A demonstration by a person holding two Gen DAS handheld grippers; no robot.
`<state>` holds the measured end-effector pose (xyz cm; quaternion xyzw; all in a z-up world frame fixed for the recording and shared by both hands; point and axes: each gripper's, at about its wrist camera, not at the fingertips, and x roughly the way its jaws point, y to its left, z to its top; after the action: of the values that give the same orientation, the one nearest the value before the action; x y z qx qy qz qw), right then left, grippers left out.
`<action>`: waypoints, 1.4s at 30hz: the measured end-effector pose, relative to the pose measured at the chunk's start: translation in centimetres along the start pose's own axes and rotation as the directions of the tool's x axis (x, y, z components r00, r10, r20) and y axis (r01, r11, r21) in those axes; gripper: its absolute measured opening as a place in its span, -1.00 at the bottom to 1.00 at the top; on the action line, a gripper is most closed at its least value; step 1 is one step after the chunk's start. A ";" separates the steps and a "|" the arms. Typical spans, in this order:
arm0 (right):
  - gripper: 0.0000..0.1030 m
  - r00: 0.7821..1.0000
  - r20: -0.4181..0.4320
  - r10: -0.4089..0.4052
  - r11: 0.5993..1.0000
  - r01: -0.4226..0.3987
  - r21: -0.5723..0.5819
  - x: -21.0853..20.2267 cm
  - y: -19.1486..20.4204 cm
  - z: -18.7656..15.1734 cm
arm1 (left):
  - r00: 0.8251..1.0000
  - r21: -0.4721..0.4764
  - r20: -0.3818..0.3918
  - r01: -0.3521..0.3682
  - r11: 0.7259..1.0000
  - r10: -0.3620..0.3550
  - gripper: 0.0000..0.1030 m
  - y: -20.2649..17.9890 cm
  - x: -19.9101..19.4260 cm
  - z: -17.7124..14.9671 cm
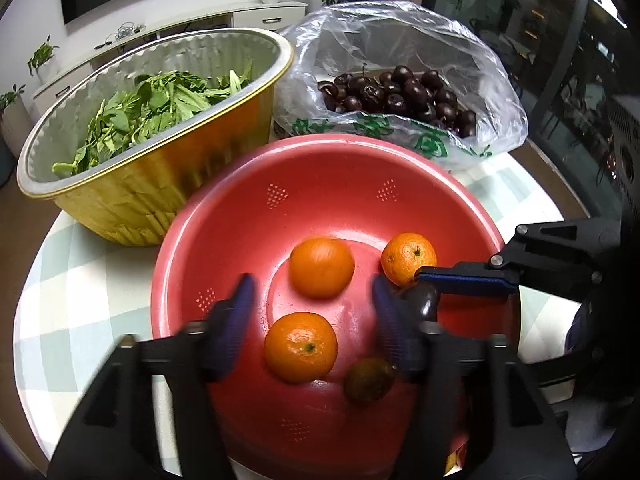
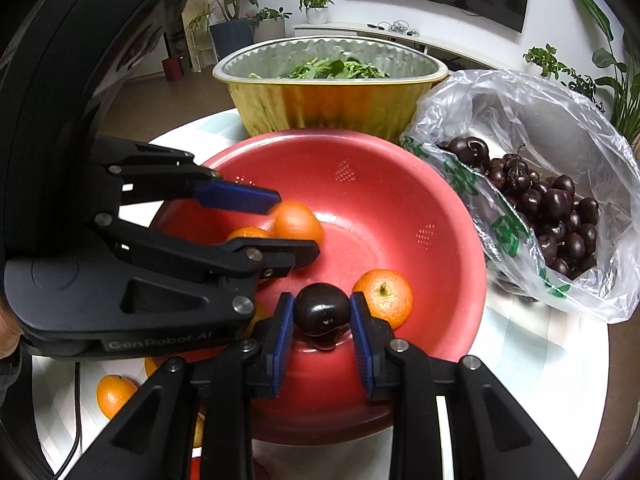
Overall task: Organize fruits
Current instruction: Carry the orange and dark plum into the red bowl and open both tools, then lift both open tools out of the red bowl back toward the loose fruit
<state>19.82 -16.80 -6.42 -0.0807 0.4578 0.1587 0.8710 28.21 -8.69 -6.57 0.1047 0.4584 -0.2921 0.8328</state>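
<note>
Both grippers hanging over the red colander, R one pinching a cherry, L one released.

R gripper [image 2: 322, 320] is clamping a dark cherry [image 2: 322, 314] betw its blue pads, just above colander [image 2: 376, 184] floor, w/ a mandarin [image 2: 384, 296] sitting just beside the R pad. L gripper [image 1: 314, 312] is hanging w/ jaws apart, nothing betw them; pads blurred. Under it: three mandarins in the colander, nearest one [image 1: 301, 347] lying betw the fingers' lines, plus a darker greenish fruit [image 1: 369, 379] by the R-side finger, type unclear. Further out: bag of cherries [image 2: 552, 216] is sitting R of colander, gold foil tub [image 2: 332, 92] w/ greens behind it. One more mandarin [image 2: 115, 394] is lying on the checked tablecloth [image 1: 80, 280] outside colander.
</note>
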 end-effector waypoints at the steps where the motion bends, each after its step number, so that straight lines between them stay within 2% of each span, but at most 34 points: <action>1: -0.32 1.000 -0.003 -0.001 1.000 0.001 -0.004 0.0 0.1 0.0 | 1.000 0.004 0.000 0.000 1.000 0.000 0.24 -0.1 -0.1 0.0; 6: -0.28 1.000 -0.003 -0.004 1.000 0.004 -0.014 0.2 0.3 -0.1 | 1.000 0.003 0.008 0.008 1.000 -0.009 0.24 -0.2 -0.8 -0.3; 8: -0.16 1.000 0.001 -0.002 1.000 0.002 -0.009 0.0 0.3 0.0 | 1.000 -0.003 0.020 0.015 1.000 -0.014 0.34 -0.2 -1.7 -0.4; 10: -0.05 1.000 0.007 0.001 1.000 -0.001 0.005 -0.4 0.2 0.0 | 0.999 -0.010 0.047 0.019 1.000 -0.018 0.53 -0.2 -3.0 -0.7; 12: 0.10 1.000 0.018 0.005 1.000 -0.005 0.025 -1.0 -0.1 -0.1 | 0.998 -0.020 0.065 0.021 1.000 -0.020 0.60 -0.1 -4.1 -1.0; 16: 0.18 0.998 0.067 0.014 0.997 -0.019 0.074 -3.2 -0.5 -0.4 | 0.995 -0.052 0.101 0.030 0.998 -0.025 0.92 0.0 -7.0 -2.3; 19: 0.35 0.992 0.121 0.034 0.994 -0.047 0.103 -5.4 -0.6 -1.5 | 0.990 -0.054 0.135 0.036 0.998 -0.028 1.00 -0.1 -9.0 -3.8; 23: 0.52 0.981 0.184 0.066 0.986 -0.092 0.136 -8.3 -0.1 -4.3 | 0.985 -0.060 0.175 0.015 0.998 -0.004 1.00 -0.5 -11.7 -7.1; 28: 0.54 0.977 0.192 0.090 0.977 -0.124 0.174 -9.9 1.4 -8.0 | 0.981 -0.010 0.189 -0.046 0.999 0.048 1.00 -2.2 -13.7 -11.5; 33: 0.54 0.978 0.184 0.095 0.973 -0.130 0.193 -11.0 3.4 -11.5 | 0.982 0.086 0.145 -0.135 0.987 0.122 1.00 -4.4 -14.1 -15.3; 37: 0.51 0.981 0.164 0.102 0.973 -0.133 0.191 -10.7 4.9 -12.7 | 0.993 0.093 0.059 -0.105 0.990 0.100 1.00 -4.6 -13.8 -17.1; 39: 0.33 0.985 0.130 0.112 0.975 -0.134 0.179 -9.9 5.7 -13.0 | 0.995 0.087 0.033 -0.094 0.992 0.092 1.00 -4.5 -13.6 -17.6; 42: 0.19 0.990 0.083 0.112 0.975 -0.126 0.183 -8.7 6.3 -13.1 | 0.995 0.082 0.018 -0.097 0.992 0.096 1.00 -4.3 -13.4 -17.8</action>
<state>2.93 -16.44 -6.69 0.0349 0.4432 0.1695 0.8796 7.75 0.90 -5.06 0.1593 0.4346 -0.2709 0.8440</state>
